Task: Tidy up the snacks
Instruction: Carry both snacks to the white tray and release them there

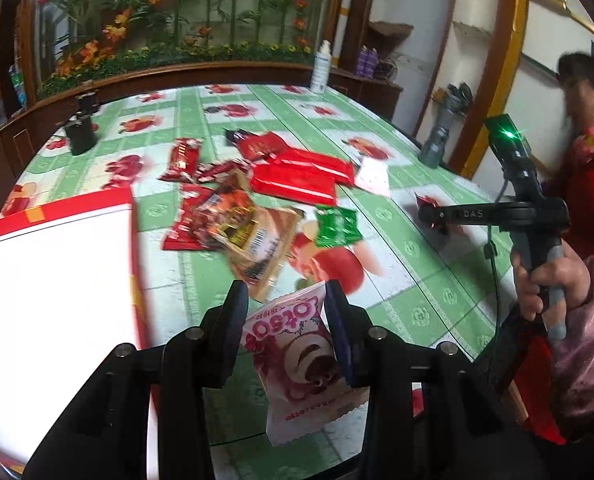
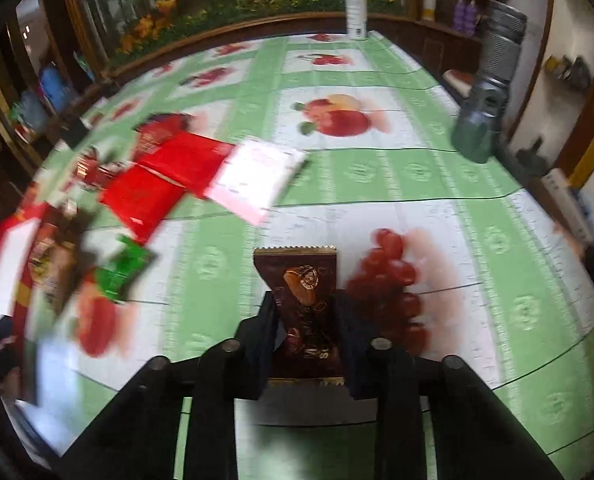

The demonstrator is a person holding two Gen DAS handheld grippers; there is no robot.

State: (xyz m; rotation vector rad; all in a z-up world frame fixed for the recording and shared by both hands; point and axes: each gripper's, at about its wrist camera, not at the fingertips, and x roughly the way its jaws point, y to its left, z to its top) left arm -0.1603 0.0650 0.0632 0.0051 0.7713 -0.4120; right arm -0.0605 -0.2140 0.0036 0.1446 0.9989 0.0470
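My left gripper (image 1: 287, 296) is shut on a pink Lotso snack packet (image 1: 303, 356), held above the table beside the open red and white box (image 1: 57, 264). My right gripper (image 2: 303, 306) is shut on a dark brown snack packet (image 2: 303, 308) with gold serrated ends, held above the green fruit-print tablecloth (image 2: 377, 176). In the left wrist view the right gripper (image 1: 425, 214) shows at the right, shut on the packet seen edge on. A pile of red, brown and green snack packets (image 1: 257, 200) lies mid-table; it also shows blurred in the right wrist view (image 2: 149, 184).
A white spray bottle (image 2: 356, 8) stands at the far table edge. A grey flashlight-like object (image 2: 485, 116) stands at the right edge. A small black container (image 1: 80, 132) stands far left. A white card (image 2: 257, 178) lies by the red packets. A person in red (image 1: 589, 160) is on the right.
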